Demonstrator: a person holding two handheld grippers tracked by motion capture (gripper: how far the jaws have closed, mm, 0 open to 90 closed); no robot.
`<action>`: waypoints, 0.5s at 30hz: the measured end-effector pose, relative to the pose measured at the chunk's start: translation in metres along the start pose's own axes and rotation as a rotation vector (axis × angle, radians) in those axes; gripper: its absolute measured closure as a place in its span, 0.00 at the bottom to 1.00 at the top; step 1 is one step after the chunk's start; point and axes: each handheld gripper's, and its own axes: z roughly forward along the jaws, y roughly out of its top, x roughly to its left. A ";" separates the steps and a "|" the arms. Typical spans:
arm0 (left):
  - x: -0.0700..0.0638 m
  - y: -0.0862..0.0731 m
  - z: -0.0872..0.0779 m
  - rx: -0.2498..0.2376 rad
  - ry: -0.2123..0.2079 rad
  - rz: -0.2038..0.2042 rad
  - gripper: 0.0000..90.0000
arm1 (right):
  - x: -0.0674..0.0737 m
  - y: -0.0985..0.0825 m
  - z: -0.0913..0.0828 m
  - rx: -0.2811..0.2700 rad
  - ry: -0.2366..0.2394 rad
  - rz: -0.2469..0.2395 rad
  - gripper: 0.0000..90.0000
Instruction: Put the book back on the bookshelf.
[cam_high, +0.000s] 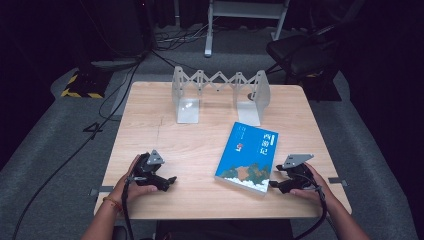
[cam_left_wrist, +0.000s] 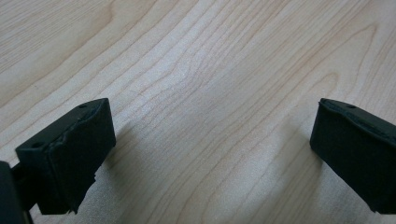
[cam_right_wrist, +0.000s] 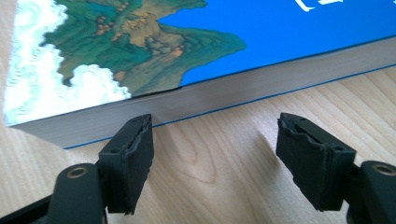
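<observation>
Each black tool (cam_high: 172, 180) carries a grey three-cornered plate and trails a dark cable. The left wrist wears a thin bracelet (cam_high: 112, 201). Jaw pads (cam_right_wrist: 133, 158) look ragged-edged, with small screws.

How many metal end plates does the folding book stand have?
2: the left end plate and the right end plate stand upright at the table's far edge, joined by a zigzag lattice.

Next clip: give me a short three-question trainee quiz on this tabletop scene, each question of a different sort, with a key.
1. True or false: the right gripper has its fingers clamped on the blue book.
2. Multiple choice: the metal bookend rack stands A) at the table's far edge, B) on top of the book, C) at the person's left hand.
3. Fill in: between the fingers of the left gripper lies only bare ____.

Key:
1. False; the fingers stand open in front of the book's page edge.
2. A.
3. Wooden table.
</observation>
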 end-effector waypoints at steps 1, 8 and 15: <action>0.000 0.000 0.000 0.000 -0.001 -0.001 0.01 | 0.000 0.000 -0.001 -0.003 0.004 0.002 0.31; -0.001 0.001 0.001 0.001 -0.001 -0.002 0.01 | 0.006 0.006 -0.004 -0.046 0.017 0.004 0.31; -0.018 0.014 0.008 0.001 -0.011 0.039 0.09 | 0.018 0.023 -0.003 -0.092 0.020 0.006 0.31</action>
